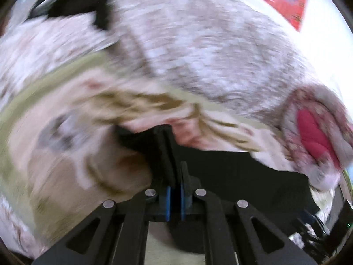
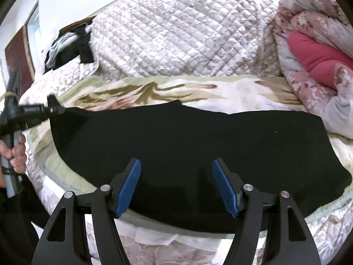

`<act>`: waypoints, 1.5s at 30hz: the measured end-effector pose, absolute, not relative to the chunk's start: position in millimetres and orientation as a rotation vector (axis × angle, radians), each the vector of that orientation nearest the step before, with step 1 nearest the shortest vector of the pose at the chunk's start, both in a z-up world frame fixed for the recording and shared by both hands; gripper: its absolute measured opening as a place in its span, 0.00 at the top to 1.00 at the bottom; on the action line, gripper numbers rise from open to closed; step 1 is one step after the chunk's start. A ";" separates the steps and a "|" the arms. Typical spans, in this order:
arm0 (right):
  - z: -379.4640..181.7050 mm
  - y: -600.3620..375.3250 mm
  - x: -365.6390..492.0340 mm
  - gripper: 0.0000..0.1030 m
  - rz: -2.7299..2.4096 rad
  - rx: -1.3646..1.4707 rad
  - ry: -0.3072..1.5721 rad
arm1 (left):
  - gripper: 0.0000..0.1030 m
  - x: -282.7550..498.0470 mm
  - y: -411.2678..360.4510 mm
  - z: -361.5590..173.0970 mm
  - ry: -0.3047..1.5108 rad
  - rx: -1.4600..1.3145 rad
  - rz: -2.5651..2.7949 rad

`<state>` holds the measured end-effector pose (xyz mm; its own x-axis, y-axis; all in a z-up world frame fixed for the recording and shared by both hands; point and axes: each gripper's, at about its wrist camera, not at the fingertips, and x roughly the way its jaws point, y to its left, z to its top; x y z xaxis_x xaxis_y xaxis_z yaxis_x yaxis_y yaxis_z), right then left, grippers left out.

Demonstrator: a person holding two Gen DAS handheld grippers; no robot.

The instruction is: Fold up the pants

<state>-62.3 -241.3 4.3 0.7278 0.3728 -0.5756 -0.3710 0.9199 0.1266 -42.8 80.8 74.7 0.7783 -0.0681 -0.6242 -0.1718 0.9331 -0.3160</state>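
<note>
My left tongs (image 1: 168,154) are clamped on a corner of the black pants (image 2: 187,145), the blue pads pressed together with dark cloth pinched ahead of them; that view is blurred. My right tongs (image 2: 176,185) stand wide apart, holding nothing, just above the near edge of the pants. The pants lie spread flat across the bed (image 2: 154,90) in front of both tongs. Beyond them a quilted cover (image 2: 187,33) rises, and a pink floral duvet (image 2: 313,50) is bunched to the right.
</note>
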 end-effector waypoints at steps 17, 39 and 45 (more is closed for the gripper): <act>3.8 -320.6 -46.2 0.34 0.232 0.295 0.684 | 0.93 -5.0 -112.2 16.2 0.909 -0.122 -0.436; -20.7 -250.7 42.3 0.45 0.518 0.272 0.918 | 0.63 -5.6 -12.3 24.6 0.862 -0.151 -0.136; -24.7 -241.4 42.1 0.45 0.591 0.315 0.928 | 0.61 -0.2 -3.2 12.0 0.892 -0.169 -0.112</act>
